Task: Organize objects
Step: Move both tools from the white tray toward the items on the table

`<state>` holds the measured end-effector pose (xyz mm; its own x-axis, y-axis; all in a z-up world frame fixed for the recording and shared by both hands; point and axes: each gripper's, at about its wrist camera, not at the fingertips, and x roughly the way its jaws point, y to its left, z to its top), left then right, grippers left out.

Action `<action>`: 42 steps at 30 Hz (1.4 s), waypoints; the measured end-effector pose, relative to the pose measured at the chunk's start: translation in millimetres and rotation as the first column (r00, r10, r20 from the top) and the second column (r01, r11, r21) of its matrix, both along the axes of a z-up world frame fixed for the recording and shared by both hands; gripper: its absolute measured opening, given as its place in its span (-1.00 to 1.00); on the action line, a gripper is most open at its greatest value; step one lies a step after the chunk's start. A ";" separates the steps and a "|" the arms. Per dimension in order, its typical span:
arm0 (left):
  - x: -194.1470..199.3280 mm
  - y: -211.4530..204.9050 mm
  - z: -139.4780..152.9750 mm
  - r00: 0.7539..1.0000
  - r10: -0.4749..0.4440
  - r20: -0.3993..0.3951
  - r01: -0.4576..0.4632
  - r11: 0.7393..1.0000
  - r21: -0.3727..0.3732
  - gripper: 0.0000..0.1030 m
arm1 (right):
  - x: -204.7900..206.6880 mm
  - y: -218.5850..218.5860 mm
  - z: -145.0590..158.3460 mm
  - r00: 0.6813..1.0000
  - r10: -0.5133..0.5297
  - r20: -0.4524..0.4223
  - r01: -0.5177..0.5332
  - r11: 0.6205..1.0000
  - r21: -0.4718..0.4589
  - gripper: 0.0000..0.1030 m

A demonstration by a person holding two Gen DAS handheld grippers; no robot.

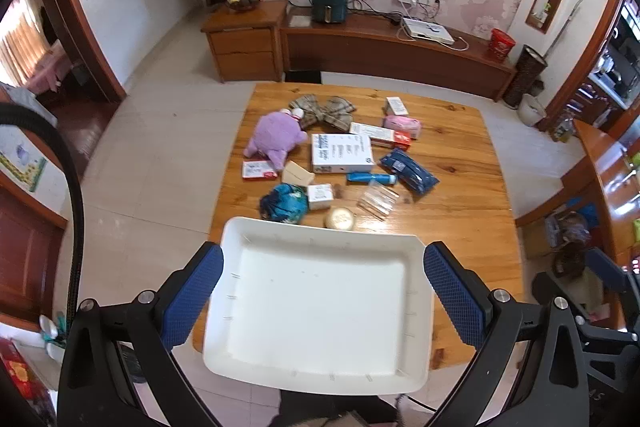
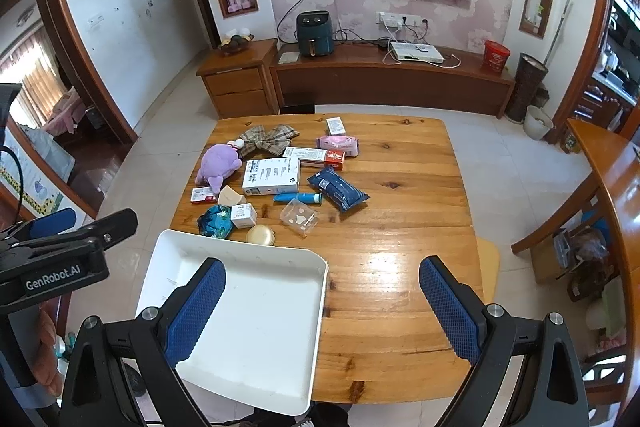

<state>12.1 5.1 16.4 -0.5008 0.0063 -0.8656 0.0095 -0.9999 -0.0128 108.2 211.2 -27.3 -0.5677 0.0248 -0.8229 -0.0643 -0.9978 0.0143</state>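
White tray (image 2: 256, 327) overhanging near table (image 2: 400, 267) edge, bare wood alongside.

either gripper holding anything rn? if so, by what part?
Nothing held. Left gripper and right gripper both have jaws wide open above the empty white tray; no item sits between the pads.

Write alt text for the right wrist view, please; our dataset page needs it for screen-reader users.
An open right tool hovers over a wooden table, its left finger above an empty white tray at the near edge. Beyond lie a purple plush toy, a white box and a dark blue pouch. The left tool shows at far left.
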 end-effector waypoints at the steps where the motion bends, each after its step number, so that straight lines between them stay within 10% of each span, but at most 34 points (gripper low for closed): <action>1: 0.6 1.3 -0.7 1.000 0.005 -0.004 -0.005 1.000 -0.015 0.96 | -0.8 1.2 0.4 1.000 0.006 -0.001 -0.006 1.000 -0.001 0.90; 42: -30.9 -5.8 7.1 0.999 -0.011 -0.032 0.011 1.000 0.027 0.95 | -55.9 25.7 1.7 1.000 0.015 -0.027 -0.015 1.000 -0.005 0.90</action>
